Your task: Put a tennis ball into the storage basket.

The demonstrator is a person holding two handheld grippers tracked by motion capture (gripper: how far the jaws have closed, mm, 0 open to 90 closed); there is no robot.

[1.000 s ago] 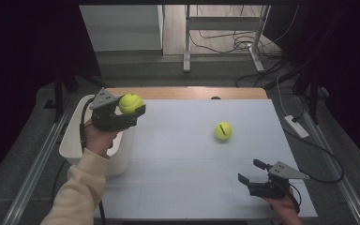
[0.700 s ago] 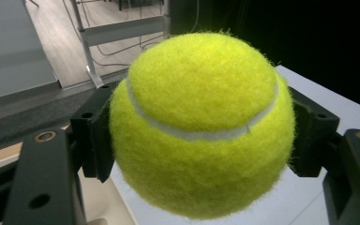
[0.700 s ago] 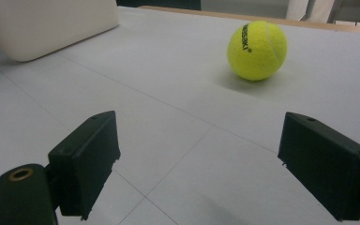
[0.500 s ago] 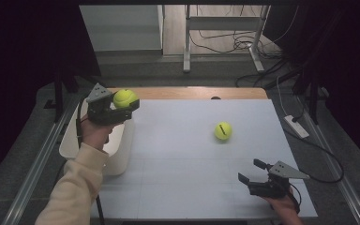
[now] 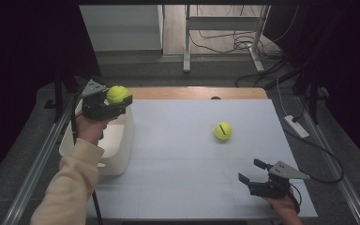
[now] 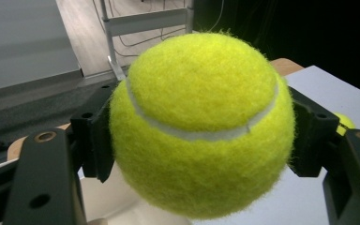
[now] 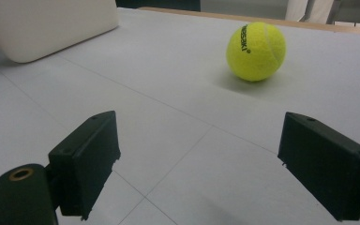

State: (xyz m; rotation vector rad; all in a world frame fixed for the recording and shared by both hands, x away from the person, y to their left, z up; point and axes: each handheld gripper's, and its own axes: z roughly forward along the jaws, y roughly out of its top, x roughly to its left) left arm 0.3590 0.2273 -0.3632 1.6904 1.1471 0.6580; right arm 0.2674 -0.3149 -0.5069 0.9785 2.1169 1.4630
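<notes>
Carried leftward over the white bin (image 5: pixel 122 150), left gripper (image 5: pixel 122 101) clamps a ball (image 5: pixel 117 93); right gripper (image 5: pixel 251 171) gapes empty.

Floor: I see grey floor (image 5: pixel 347 154) beside the bench's right edge, wood floor (image 5: pixel 173 28) beyond its far edge.
Furniture: metal frame (image 5: pixel 187 42) with cables (image 5: pixel 215 44).
Light: dim surroundings.

Fuzzy yellow felt tennis ball (image 6: pixel 201 126) with a smooth white seam, clamped between matt black plastic jaws, matt white table (image 5: pixel 178 154) beneath, smooth white plastic bin (image 5: pixel 119 150) below the tool
</notes>
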